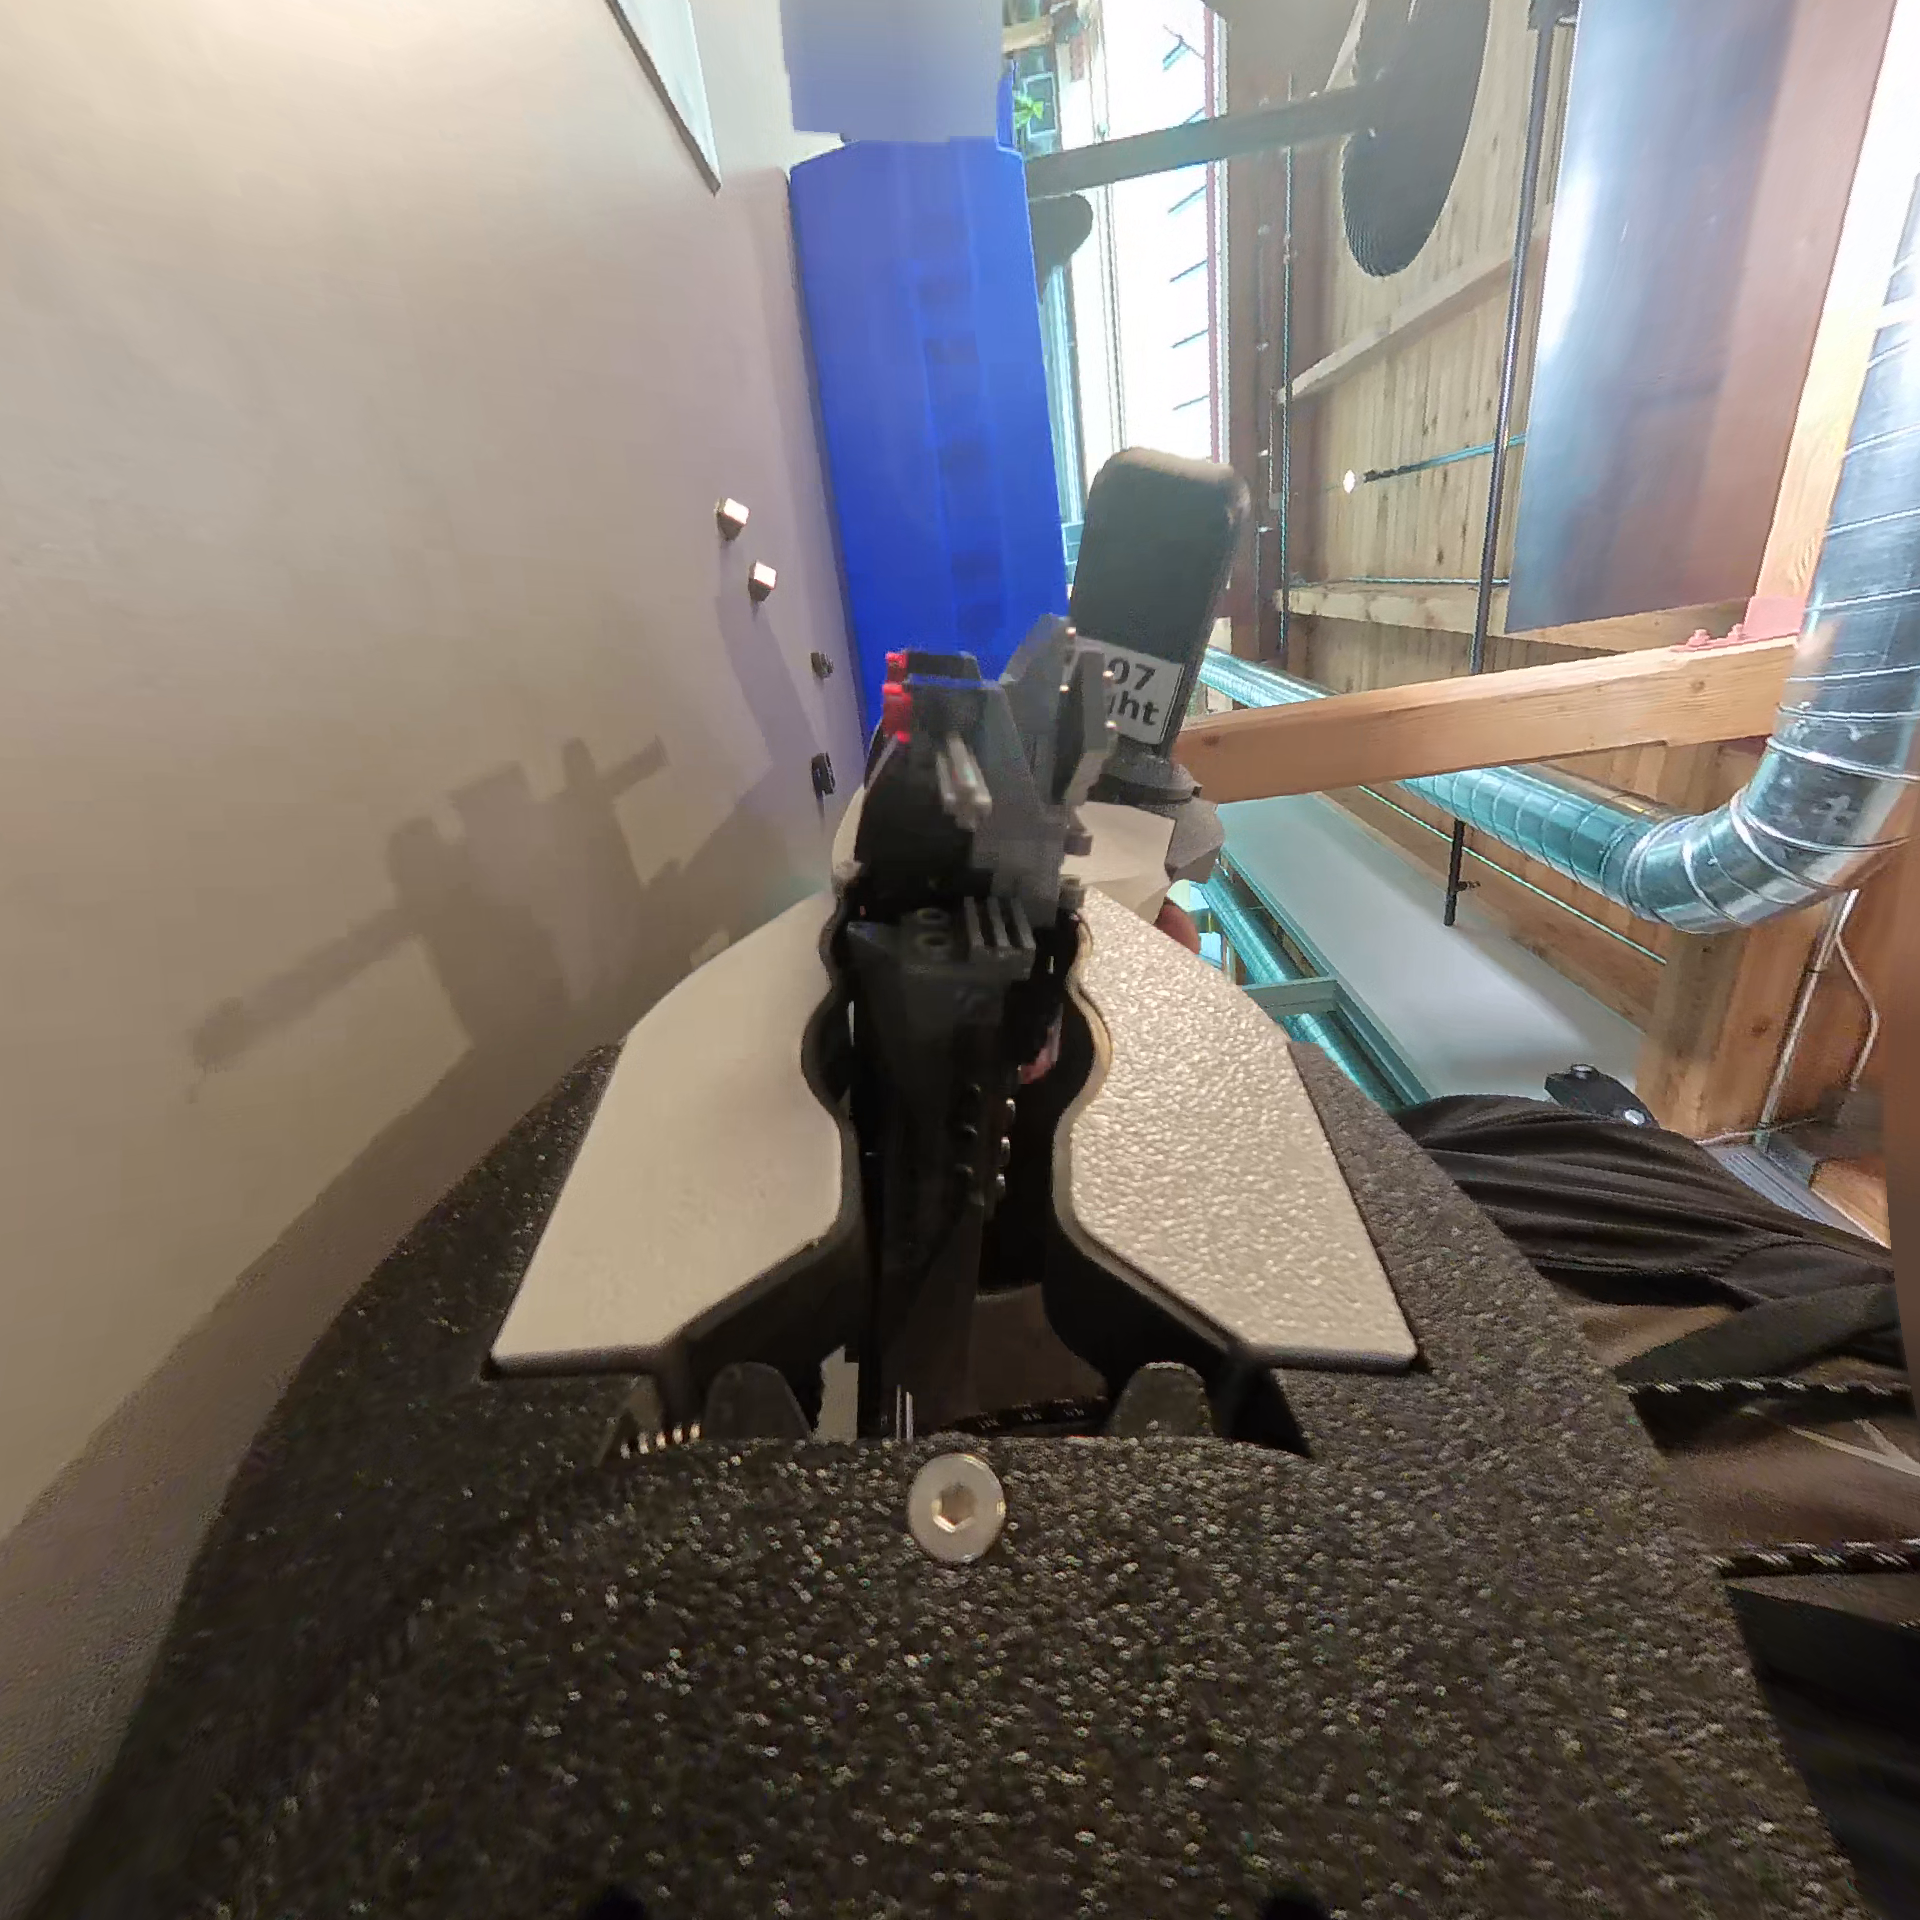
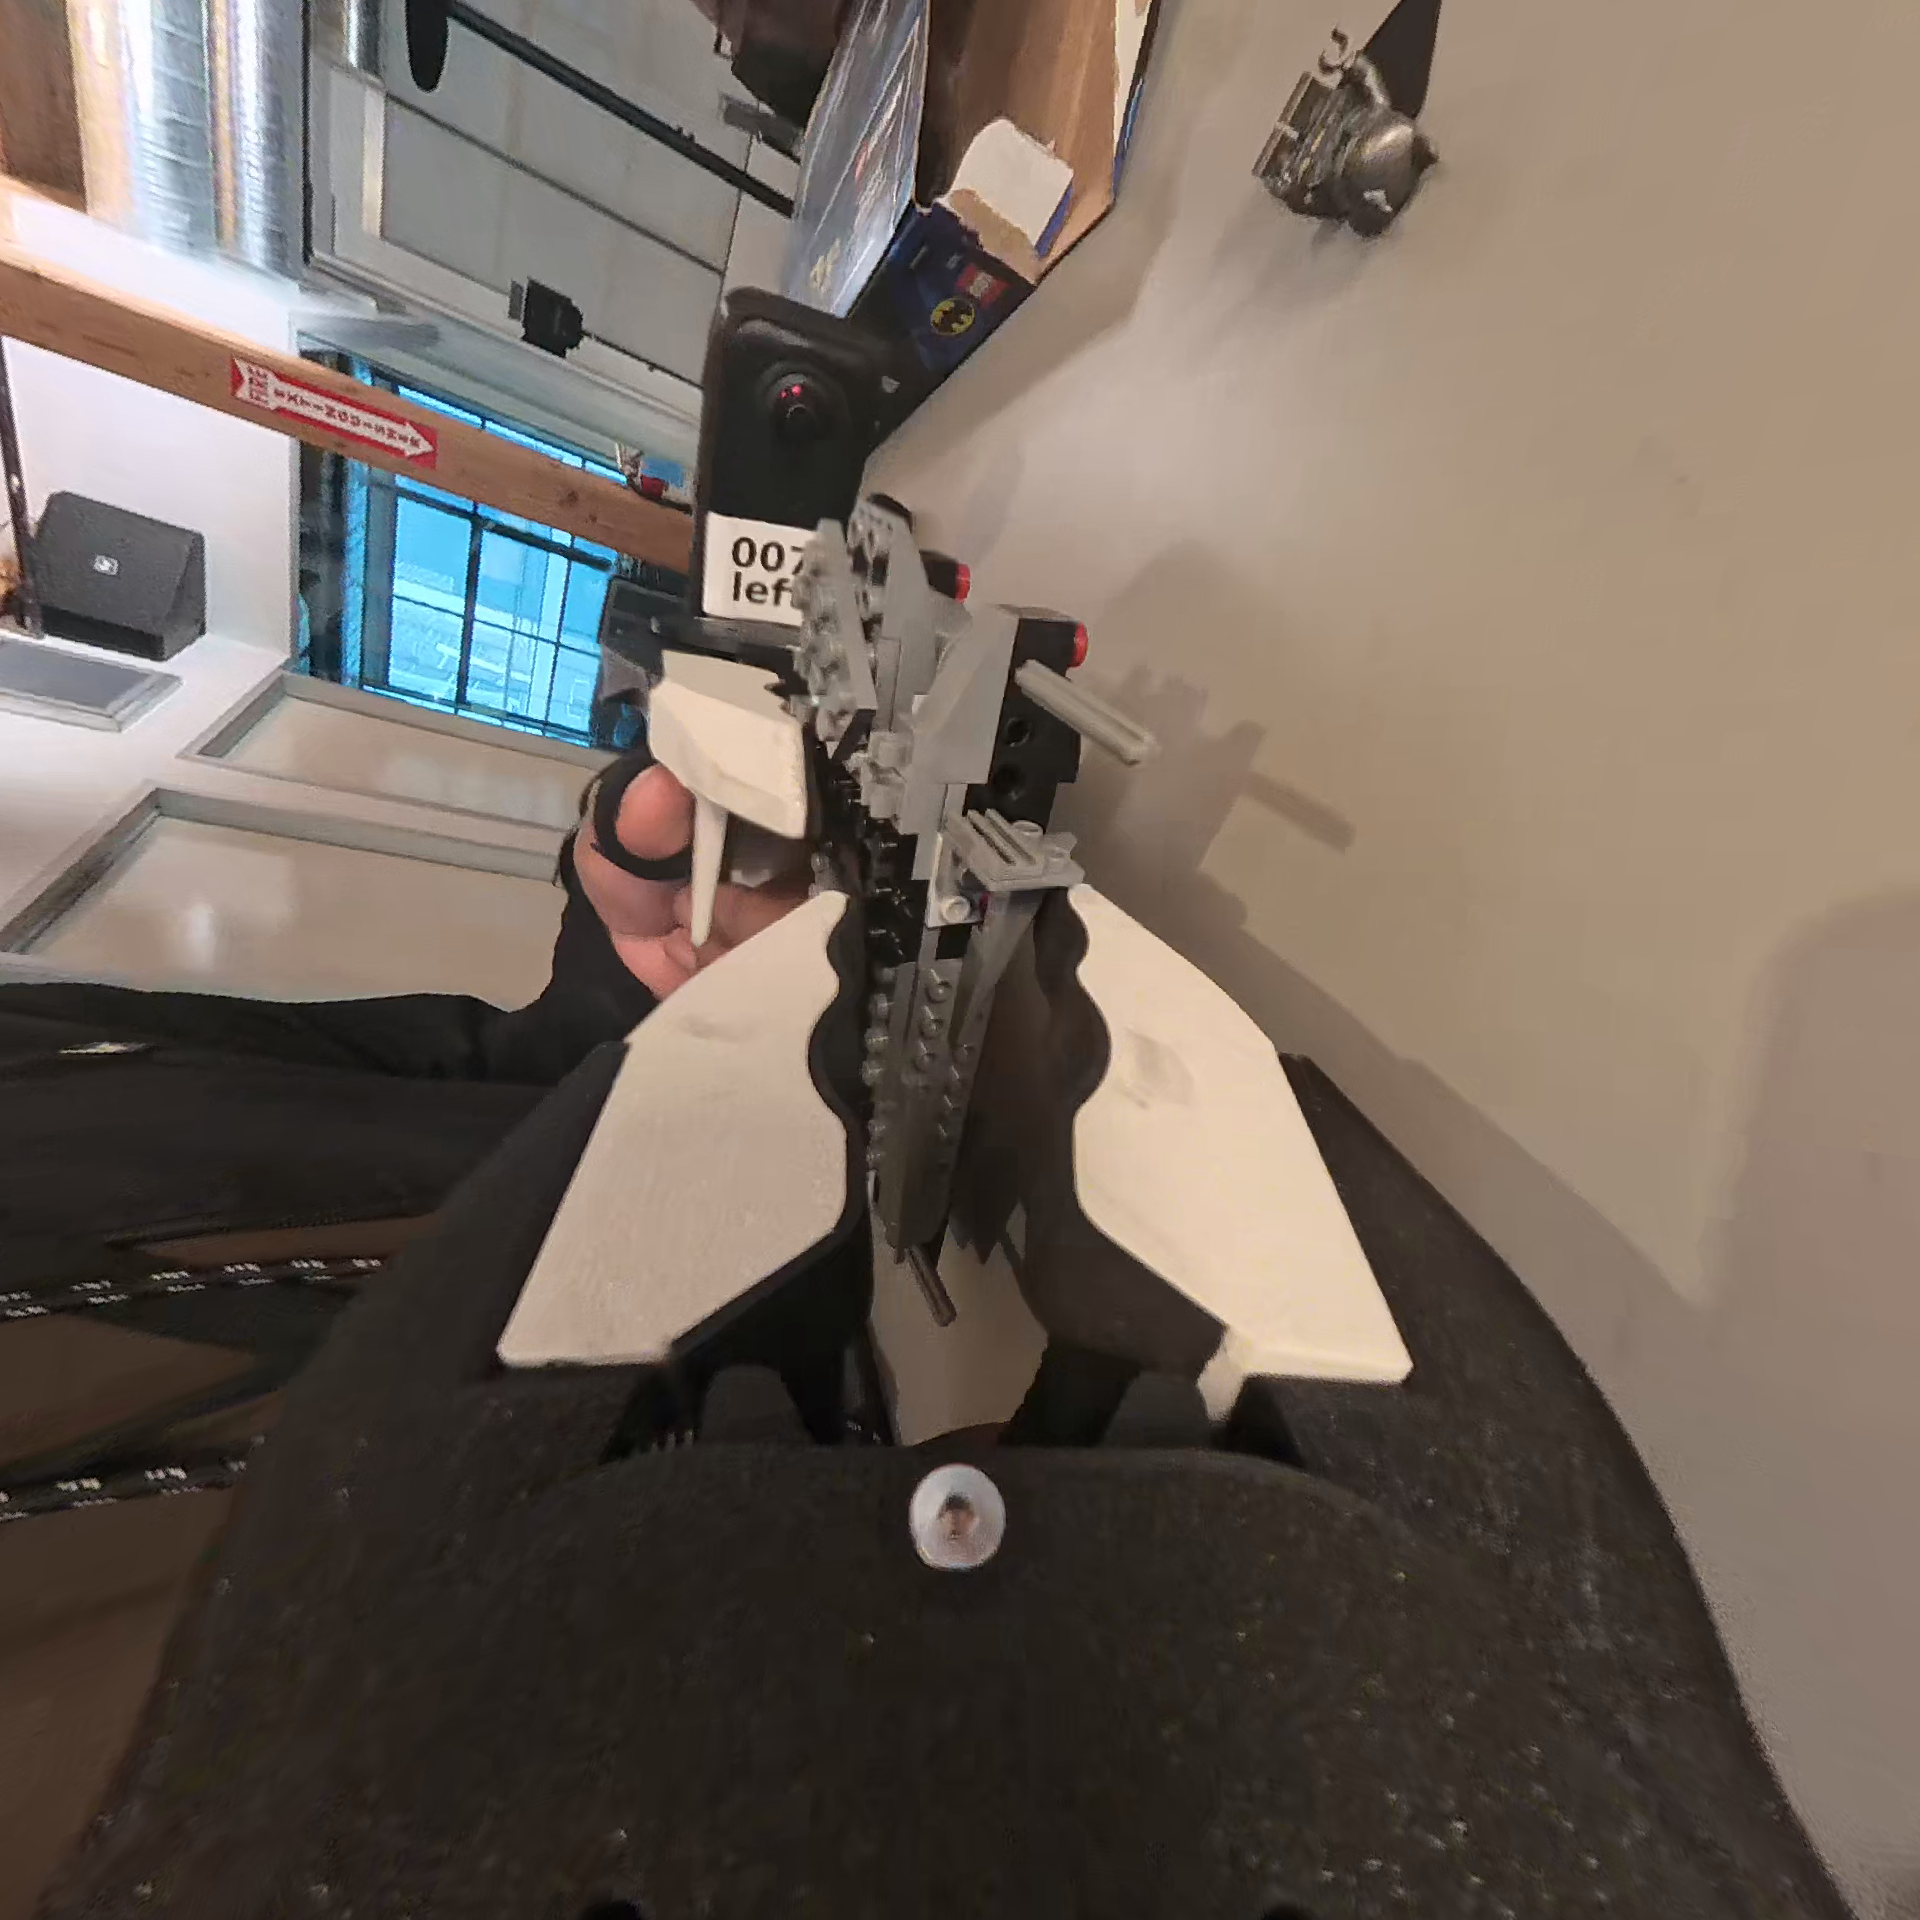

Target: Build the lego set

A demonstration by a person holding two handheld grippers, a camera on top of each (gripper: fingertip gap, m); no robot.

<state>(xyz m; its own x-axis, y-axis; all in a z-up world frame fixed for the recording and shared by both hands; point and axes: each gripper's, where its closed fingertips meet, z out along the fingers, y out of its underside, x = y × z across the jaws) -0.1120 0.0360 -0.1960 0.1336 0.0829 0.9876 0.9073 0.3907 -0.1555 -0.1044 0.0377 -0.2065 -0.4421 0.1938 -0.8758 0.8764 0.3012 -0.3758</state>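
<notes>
Pale tabletop (image 1: 312,520): 4 small loose bricks (image 1: 764,578) near a blue box (image 1: 925,416); a grey brick assembly (image 2: 1345,156) lies far off.

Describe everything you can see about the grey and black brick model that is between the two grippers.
The brick model is a small build of studded plastic bricks: black core, grey plates and wedge slopes, red round pieces at one end, and a grey axle sticking out sideways. It is held off the pale table. The right gripper and the left gripper each close on it from opposite ends. Some parts are blurred.
</notes>
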